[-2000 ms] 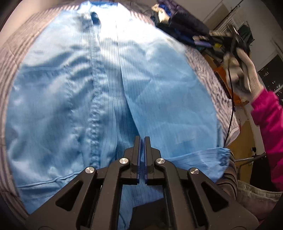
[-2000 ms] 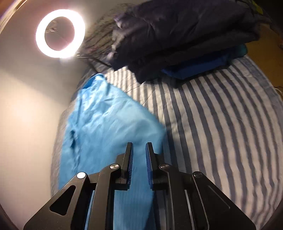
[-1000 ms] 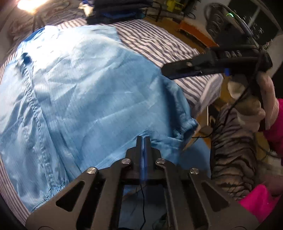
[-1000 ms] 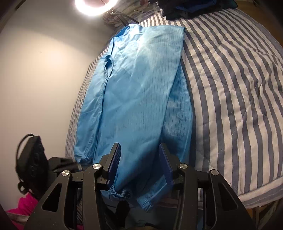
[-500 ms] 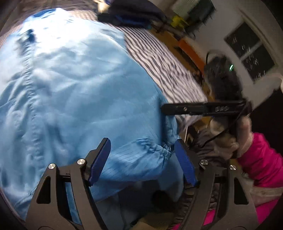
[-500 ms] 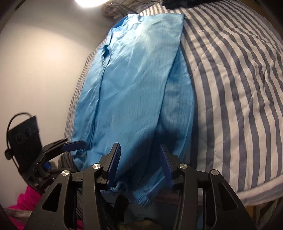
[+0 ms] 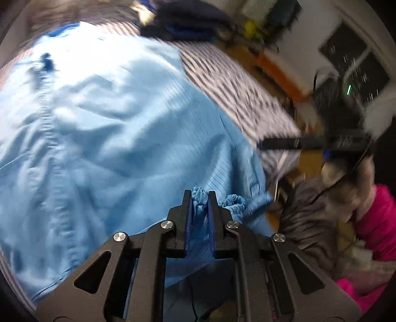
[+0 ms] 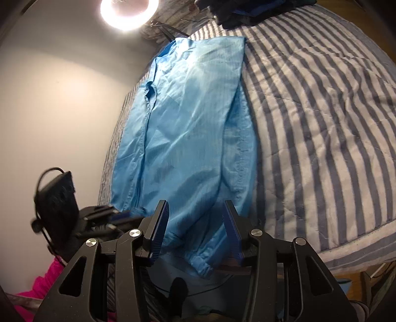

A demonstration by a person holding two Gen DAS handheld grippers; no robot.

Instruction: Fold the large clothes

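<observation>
A large light-blue garment (image 7: 111, 123) lies lengthwise on the striped bed, and the right wrist view shows it (image 8: 185, 111) running away from me. My left gripper (image 7: 200, 195) is closing at the garment's near end, and its pads press a bunched elastic cuff (image 7: 198, 194). A second gathered cuff (image 7: 232, 200) sits just to its right. My right gripper (image 8: 195, 210) stands open above the near hem, with cloth under the gap and another cuff (image 8: 201, 266) hanging over the bed edge. Its pads touch nothing.
The striped bedspread (image 8: 321, 123) spreads bare to the right of the garment. Dark folded clothes (image 8: 247, 10) are piled at the far end beside a ring light (image 8: 128, 12). A wall (image 8: 49, 99) runs along the left. A pink sleeve (image 7: 376, 223) shows at the right.
Half a second ago the left jaws stood wide around the cuff; now they have closed onto it. The right gripper has kept its opening and shifted slightly along the hem.
</observation>
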